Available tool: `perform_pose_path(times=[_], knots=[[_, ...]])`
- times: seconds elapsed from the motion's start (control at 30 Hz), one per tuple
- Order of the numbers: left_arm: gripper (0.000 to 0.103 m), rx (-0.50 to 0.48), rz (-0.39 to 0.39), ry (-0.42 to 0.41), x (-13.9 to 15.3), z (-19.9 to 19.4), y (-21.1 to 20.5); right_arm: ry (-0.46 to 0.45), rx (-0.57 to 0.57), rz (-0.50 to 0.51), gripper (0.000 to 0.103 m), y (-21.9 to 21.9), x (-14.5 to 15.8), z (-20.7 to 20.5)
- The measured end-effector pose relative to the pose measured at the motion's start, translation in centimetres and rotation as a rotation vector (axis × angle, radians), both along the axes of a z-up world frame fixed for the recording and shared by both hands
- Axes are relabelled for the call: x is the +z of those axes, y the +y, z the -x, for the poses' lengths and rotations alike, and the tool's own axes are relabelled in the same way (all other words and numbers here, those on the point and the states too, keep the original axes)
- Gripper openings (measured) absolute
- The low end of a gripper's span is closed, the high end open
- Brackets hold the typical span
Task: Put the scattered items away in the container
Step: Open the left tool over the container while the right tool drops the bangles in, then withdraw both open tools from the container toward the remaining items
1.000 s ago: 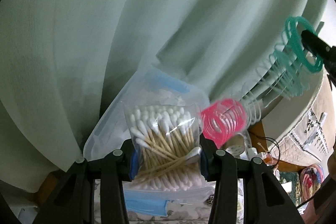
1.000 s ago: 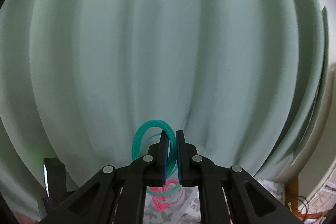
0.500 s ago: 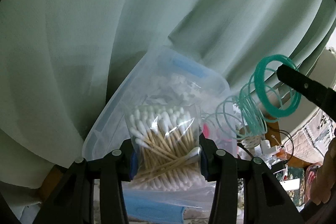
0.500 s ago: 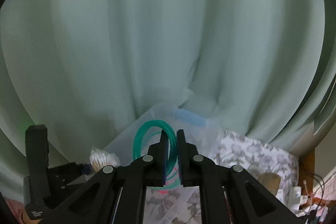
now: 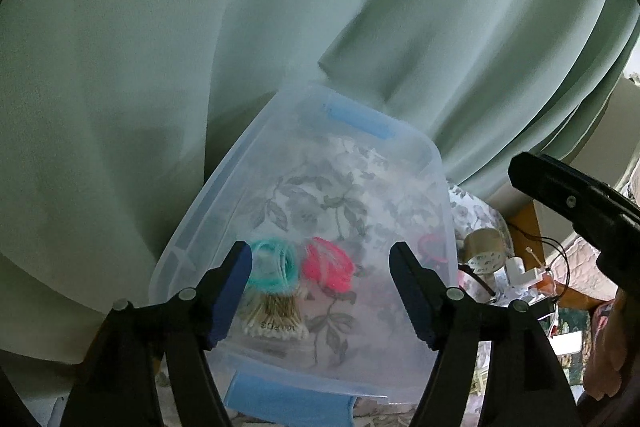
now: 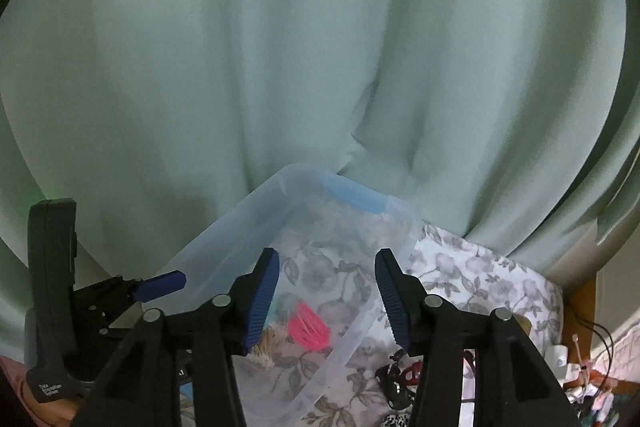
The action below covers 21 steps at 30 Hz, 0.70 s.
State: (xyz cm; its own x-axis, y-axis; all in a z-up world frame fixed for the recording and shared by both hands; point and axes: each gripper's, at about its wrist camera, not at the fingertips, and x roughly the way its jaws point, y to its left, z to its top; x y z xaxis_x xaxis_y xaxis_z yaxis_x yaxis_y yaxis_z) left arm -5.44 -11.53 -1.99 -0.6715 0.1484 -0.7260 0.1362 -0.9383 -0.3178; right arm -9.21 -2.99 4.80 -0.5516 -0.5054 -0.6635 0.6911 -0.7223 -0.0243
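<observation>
While both grippers hang above the translucent plastic storage container with blue handle clips, neither holds anything. The left gripper has its blue-padded jaws spread wide, and in its wrist view the container floor shows between and below them. On that floor lies the clear bag of wooden-stemmed cotton swabs, close to the near left corner and just inboard of the left finger. The coiled plastic spring toy rests against the bag's far side, its teal half beside the left finger and its pink half towards the middle of the floor, roughly between the two fingertips. The right gripper is likewise opened wide and empty; in its wrist view the pink coil and the swab bag lie low in the container, below the gap and nearer its left finger. The container stands on a grey floral-print cloth in front of a pale green curtain. A roll of brown tape lies outside the container's right wall.
</observation>
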Motion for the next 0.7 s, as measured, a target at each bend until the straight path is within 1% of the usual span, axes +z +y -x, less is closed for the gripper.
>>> perform_pose_path(times=[0.13,0.2,0.27,0.33,0.5,0.63,0.7], knots=[[0.072,0.005,0.03,-0.015,-0.2,-0.2,0.8,-0.027,-0.021,0.007,0.054,1.0,0.8,-1.3],[0.072,0.008,0.049,-0.026,-0.3,-0.4,1.2,-0.035,-0.031,0.012,0.055,1.7,0.7,-1.7],[0.072,0.004,0.052,-0.028,-0.3,-0.9,1.7,-0.048,-0.043,0.015,0.055,2.5,0.5,-2.0],[0.072,-0.002,0.058,-0.023,-0.1,-1.3,2.2,-0.063,-0.055,0.016,0.056,3.2,0.2,-2.4],[0.072,-0.04,0.112,-0.003,0.5,-2.2,4.4,-0.106,-0.083,0.024,0.056,5.2,-0.8,-3.2],[0.072,-0.068,0.135,0.016,1.1,-2.9,6.1,-0.124,-0.104,0.039,0.056,7.0,-1.2,-4.0],[0.072,-0.077,0.14,0.022,1.3,-3.2,6.9,-0.129,-0.115,0.05,0.059,7.9,-1.2,-4.3]])
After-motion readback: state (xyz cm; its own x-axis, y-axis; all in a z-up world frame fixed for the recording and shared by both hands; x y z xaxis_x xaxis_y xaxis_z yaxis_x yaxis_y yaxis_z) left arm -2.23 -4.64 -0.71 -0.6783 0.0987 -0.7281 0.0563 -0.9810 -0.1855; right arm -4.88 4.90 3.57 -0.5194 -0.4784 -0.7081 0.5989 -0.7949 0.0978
